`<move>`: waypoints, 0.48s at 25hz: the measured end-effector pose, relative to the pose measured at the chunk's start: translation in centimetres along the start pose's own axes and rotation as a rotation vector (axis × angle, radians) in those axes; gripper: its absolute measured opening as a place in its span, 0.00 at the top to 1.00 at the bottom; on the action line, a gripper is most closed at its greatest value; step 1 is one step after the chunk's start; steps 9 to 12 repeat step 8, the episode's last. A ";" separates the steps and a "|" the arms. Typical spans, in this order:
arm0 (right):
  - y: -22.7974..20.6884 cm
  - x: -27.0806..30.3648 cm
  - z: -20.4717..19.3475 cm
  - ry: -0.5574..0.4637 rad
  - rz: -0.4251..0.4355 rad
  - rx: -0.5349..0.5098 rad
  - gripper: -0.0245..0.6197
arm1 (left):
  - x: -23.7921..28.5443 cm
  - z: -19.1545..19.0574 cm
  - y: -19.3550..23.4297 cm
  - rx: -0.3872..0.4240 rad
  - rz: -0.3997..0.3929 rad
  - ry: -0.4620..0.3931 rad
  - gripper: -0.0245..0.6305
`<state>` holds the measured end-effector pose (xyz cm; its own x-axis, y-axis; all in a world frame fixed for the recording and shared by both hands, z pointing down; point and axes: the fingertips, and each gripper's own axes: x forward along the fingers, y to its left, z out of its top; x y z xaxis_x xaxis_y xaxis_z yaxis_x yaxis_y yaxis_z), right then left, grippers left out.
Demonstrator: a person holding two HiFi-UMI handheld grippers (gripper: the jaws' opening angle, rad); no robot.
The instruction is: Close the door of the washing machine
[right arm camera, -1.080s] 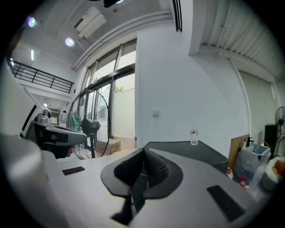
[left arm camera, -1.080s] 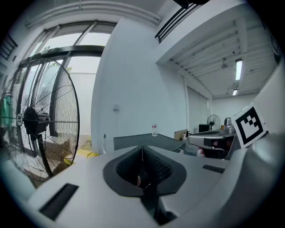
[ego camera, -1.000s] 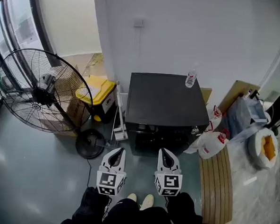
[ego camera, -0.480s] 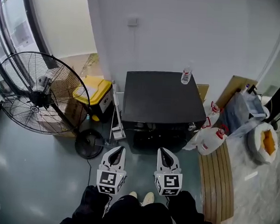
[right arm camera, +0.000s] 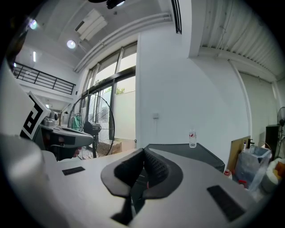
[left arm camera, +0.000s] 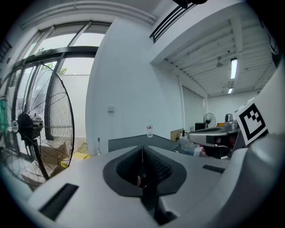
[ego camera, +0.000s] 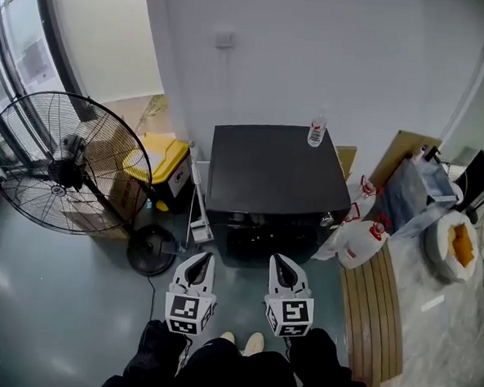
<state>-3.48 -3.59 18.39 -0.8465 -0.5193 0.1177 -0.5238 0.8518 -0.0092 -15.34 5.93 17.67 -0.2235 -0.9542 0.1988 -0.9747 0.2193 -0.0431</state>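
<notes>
Far to the left of the washing machine [ego camera: 271,178] stands a big round fan [ego camera: 59,169] with a black wire cage. Its round foot sits on the floor near the machine's front left corner. Just left of the machine, by the wall, is a bin with a yellow lid [ego camera: 167,155]. In front of the machine, a bit left of its middle and not touching it, is the left gripper [ego camera: 204,260]. Its jaws are squeezed together with nothing between them. The left gripper view shows its dark pads [left arm camera: 156,165] meeting in one thin line. The washing machine is a black box with a flat top, and its back is against the white wall. Its front faces the person and looks dark from above, so the door cannot be made out well. In front of the machine, a bit right of its middle, is the right gripper [ego camera: 279,261]. Its jaws are squeezed together too, and they hold nothing. Both grippers point at the machine, side by side but apart. A small clear bottle [ego camera: 316,132] stands up on top of the machine, near its back right corner. By the machine's front right corner sit two white jugs with red caps [ego camera: 357,243]. Right of the machine, a wooden board made of slats [ego camera: 374,311] lies flat on the floor. Far to the right of the machine is a white bag with something orange inside [ego camera: 459,247].
</notes>
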 end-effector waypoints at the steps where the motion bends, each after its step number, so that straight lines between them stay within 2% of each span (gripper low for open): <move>1: 0.0 0.0 0.1 -0.002 0.000 -0.003 0.94 | 0.1 0.1 -0.1 0.000 -0.001 -0.001 0.92; 12: -0.5 -0.2 0.6 -0.009 0.001 -0.008 0.94 | 0.5 0.4 -0.9 0.003 -0.010 0.000 0.92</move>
